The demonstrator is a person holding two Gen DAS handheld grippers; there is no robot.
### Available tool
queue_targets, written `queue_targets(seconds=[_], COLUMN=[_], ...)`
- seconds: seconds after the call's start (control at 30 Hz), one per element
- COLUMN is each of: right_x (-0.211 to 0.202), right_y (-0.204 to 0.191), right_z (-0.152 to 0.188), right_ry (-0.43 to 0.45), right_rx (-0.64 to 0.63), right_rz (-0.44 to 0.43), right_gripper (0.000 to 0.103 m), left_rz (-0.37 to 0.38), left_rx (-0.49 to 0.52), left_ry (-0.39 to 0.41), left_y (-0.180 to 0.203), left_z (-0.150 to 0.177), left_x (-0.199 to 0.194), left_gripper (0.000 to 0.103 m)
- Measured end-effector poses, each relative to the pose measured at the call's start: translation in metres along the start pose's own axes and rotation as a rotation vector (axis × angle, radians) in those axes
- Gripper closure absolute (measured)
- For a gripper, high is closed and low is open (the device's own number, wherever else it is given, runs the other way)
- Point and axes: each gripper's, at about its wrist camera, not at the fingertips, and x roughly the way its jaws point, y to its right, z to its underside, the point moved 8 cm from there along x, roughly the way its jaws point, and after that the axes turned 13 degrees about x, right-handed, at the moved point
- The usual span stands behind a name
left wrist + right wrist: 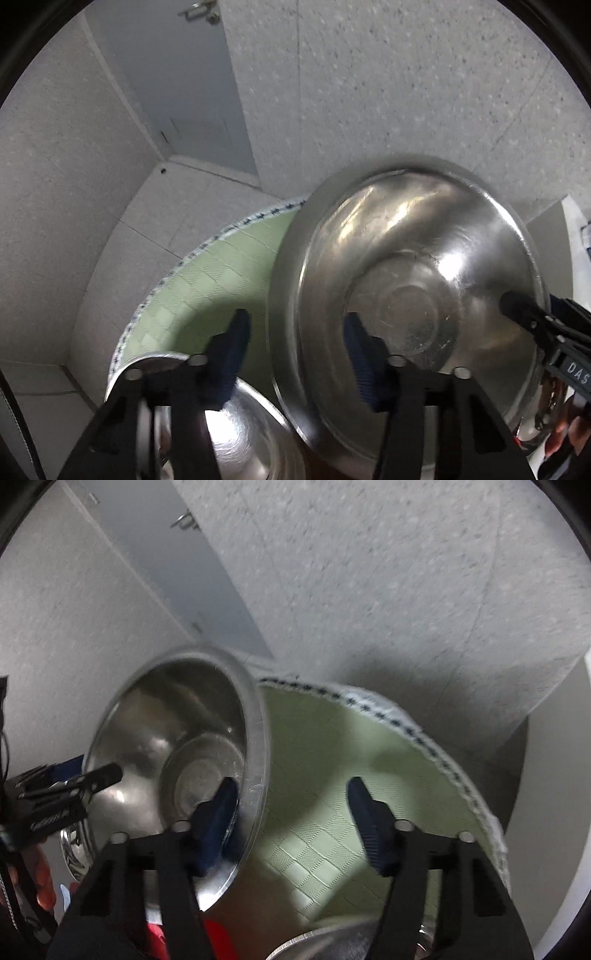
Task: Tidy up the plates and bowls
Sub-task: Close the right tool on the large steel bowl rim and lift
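Up close, a steel bowl (pixel 406 306) is tipped on edge above a green mat (pixel 207 288), its open side turned toward the left gripper's camera. It is brushed metal with a wide flat rim, a round flat base ring at the bottom of the well, fine scratches and bright glare streaks. The left gripper (pixel 295 354) has its blue-padded fingers apart, one on either side of the bowl's near rim; whether a pad touches the metal I cannot tell. The right gripper (pixel 291 812) also has its fingers spread, its left pad inside the bowl (pixel 177 753) at the rim, its right pad over the mat (pixel 332 812), well clear of the steel. A second steel bowl (pixel 243 439) lies low and near, under the left gripper, partly hidden. The mat is pale green with a woven check pattern and a white border of dark stitches. Speckled grey wall panels (pixel 406 92) stand behind.
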Motion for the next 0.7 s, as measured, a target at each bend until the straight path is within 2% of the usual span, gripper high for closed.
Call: queue_targets(seconds=[0.07,0.17,0.23,0.3,0.47,0.57,0.7], right_x=[0.001,0.004,-0.001,-0.011,-0.063,-0.1,-0.138], right_y=[-0.005,-0.013,-0.012,-0.013,-0.024,-0.034,-0.045], right_z=[0.003,0.001,-0.003,-0.005,-0.005,0.01,0.05], right_ry=[-0.024,-0.043,-0.016,-0.002,0.088,0.135,0.167], right_rx=[-0.003,-0.016,-0.022,-0.009,-0.025,-0.029,-0.029], right_rz=[-0.047,-0.065,-0.048,-0.066,-0.067,-0.082,-0.088], right_gripper=[0.066,0.085,0.084,0.084,0.084,0.084,0.084], left_rz=[0.005,0.019,0.04,0.046,0.078,0.105,0.112], left_rx=[0.003,0.0,-0.001,-0.001,0.001,0.01,0.042], left_ry=[-0.025,-0.002,0.034,0.073,0.183,0.245,0.291], left_y=[-0.001,0.0,0.003,0.002,0.002,0.003,0.001], left_z=[-0.008,-0.017,-0.024,-0.02,-0.011,0.0,0.037], left_x=[0.014,0.018,0.019,0.006,-0.03,-0.05,-0.072], left_gripper=[0.083,0.086,0.088,0.088,0.088,0.088,0.087])
